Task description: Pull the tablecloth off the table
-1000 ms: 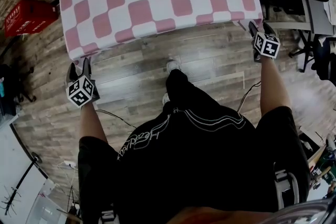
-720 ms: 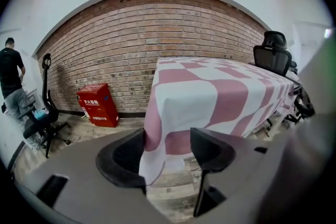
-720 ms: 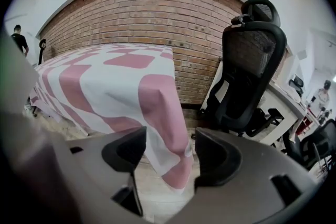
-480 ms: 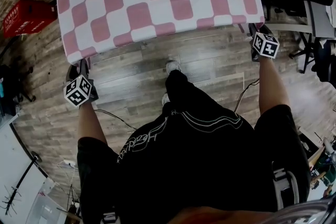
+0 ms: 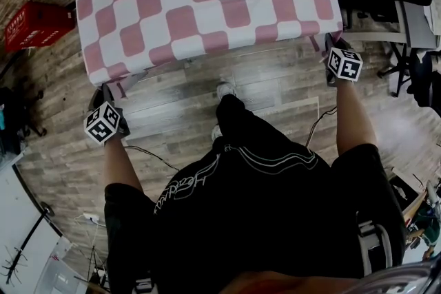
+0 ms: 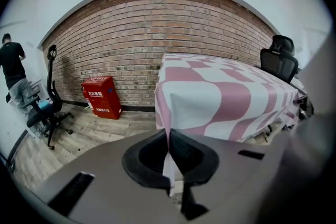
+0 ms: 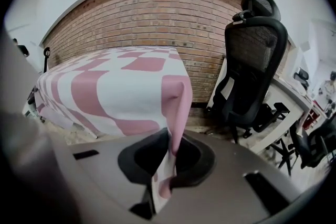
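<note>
A pink-and-white checked tablecloth (image 5: 207, 3) covers the table and hangs over its near edge. My left gripper (image 5: 105, 90) is at the cloth's near left corner. In the left gripper view this gripper (image 6: 169, 136) is shut on the hanging corner of the tablecloth (image 6: 220, 97); its jaws have just been closing with the cloth between them. My right gripper (image 5: 331, 43) is at the near right corner. In the right gripper view that gripper (image 7: 170, 139) pinches the corner fold of the tablecloth (image 7: 121, 92); its jaws have also just been closing on it.
A red box (image 5: 38, 21) stands on the wooden floor by the brick wall, left of the table. A black office chair (image 7: 252, 71) and a desk stand to the right. A person (image 6: 13, 68) stands far off at the left. A cable lies on the floor near my feet.
Both grippers' jaws, open a second ago beside the cloth's near corners, have closed onto those corners. The hands have shifted slightly toward the table.
</note>
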A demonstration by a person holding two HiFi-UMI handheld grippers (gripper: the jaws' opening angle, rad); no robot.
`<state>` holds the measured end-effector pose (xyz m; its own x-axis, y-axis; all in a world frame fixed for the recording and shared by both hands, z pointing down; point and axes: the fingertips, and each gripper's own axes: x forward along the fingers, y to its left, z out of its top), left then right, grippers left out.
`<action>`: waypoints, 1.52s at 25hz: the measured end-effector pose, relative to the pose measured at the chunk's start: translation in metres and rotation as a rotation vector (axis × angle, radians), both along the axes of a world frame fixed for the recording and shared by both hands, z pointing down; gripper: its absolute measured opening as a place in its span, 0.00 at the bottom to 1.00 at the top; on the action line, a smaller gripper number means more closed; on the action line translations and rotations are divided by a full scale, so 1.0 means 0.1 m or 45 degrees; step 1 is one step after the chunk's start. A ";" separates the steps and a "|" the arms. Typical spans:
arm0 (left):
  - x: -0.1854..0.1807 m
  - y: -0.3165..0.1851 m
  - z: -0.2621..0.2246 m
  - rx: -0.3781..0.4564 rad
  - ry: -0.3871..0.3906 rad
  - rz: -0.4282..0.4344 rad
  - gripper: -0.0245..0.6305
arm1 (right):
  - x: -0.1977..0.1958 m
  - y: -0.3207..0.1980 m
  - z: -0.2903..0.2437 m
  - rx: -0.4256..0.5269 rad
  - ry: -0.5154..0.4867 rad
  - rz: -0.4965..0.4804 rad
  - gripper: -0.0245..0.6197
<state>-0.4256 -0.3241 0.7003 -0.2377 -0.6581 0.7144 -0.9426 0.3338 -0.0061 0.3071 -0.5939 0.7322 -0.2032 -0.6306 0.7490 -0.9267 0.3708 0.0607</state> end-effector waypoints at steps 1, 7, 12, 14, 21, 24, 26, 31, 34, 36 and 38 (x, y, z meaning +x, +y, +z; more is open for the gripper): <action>0.01 0.01 -0.01 0.004 0.004 -0.001 0.05 | 0.00 0.01 -0.03 0.003 -0.007 0.012 0.05; 0.05 0.08 -0.13 0.039 -0.007 0.001 0.05 | 0.02 0.11 -0.16 0.013 -0.074 0.057 0.05; 0.09 0.10 -0.27 0.069 0.010 -0.005 0.05 | 0.04 0.16 -0.28 0.022 -0.099 0.067 0.05; 0.10 0.11 -0.33 0.081 0.007 -0.002 0.05 | 0.07 0.20 -0.33 0.028 -0.101 0.072 0.05; 0.06 0.14 -0.54 0.114 -0.017 -0.003 0.05 | 0.09 0.26 -0.61 0.132 -0.055 0.075 0.04; 0.08 0.14 -0.67 0.141 -0.024 -0.005 0.05 | 0.11 0.29 -0.68 0.138 -0.086 0.094 0.04; 0.11 0.15 -0.76 0.157 -0.024 -0.006 0.05 | 0.14 0.33 -0.74 0.141 -0.095 0.099 0.04; 0.19 0.13 -1.03 0.213 -0.020 -0.002 0.05 | 0.18 0.40 -0.87 0.161 -0.139 0.128 0.04; 0.24 0.07 -1.20 0.252 -0.009 0.013 0.05 | 0.20 0.43 -0.94 0.177 -0.165 0.147 0.04; 0.29 0.05 -1.31 0.278 -0.005 0.027 0.05 | 0.23 0.47 -0.97 0.187 -0.186 0.163 0.04; 0.37 0.04 -1.43 0.304 -0.002 0.043 0.05 | 0.26 0.51 -1.02 0.197 -0.203 0.173 0.04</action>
